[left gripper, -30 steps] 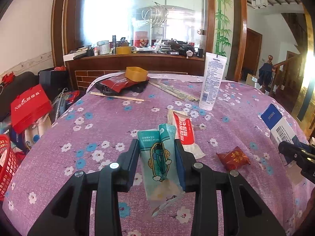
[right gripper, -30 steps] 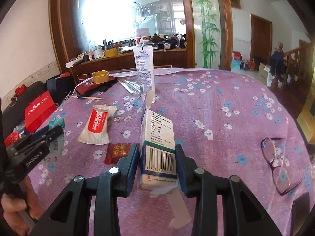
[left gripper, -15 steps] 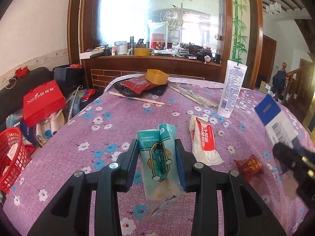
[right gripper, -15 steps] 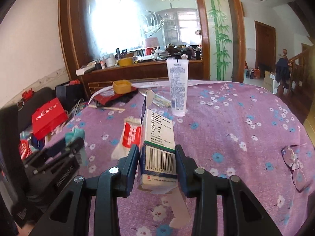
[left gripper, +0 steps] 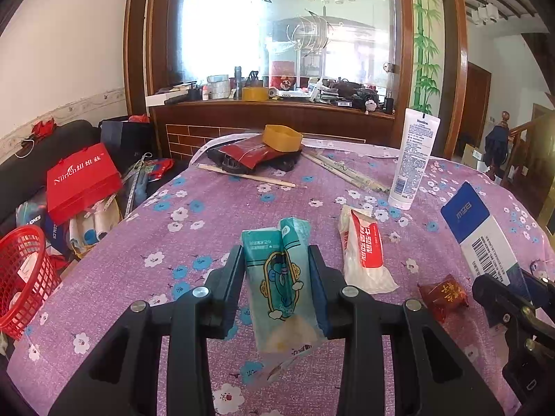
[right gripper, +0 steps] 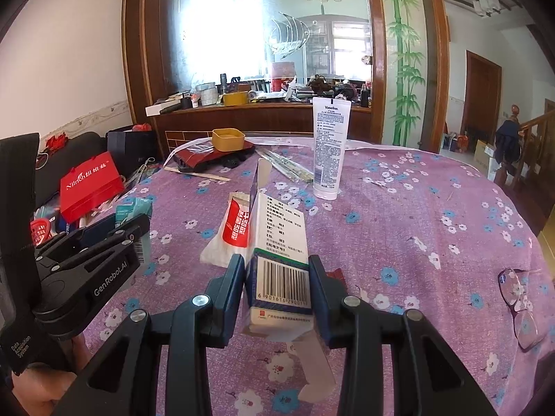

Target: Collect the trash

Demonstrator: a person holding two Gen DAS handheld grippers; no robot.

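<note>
While the table carries more litter, the right tongs clamp a stiff, light carton across its sides, and the left tongs pinch a soft, crushable teal packet mid-body, both above the cloth.

Bright daylight glare through the glass partition, fisheye-bent dark corners, sharp focus.

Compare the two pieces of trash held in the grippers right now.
The teal wrapper, in the left gripper, is a soft, flattened packet with a cartoon print. The white carton, in the right gripper, is a stiff box with a barcode and open flaps. Both are clamped between fingers above the purple floral tablecloth.
</note>
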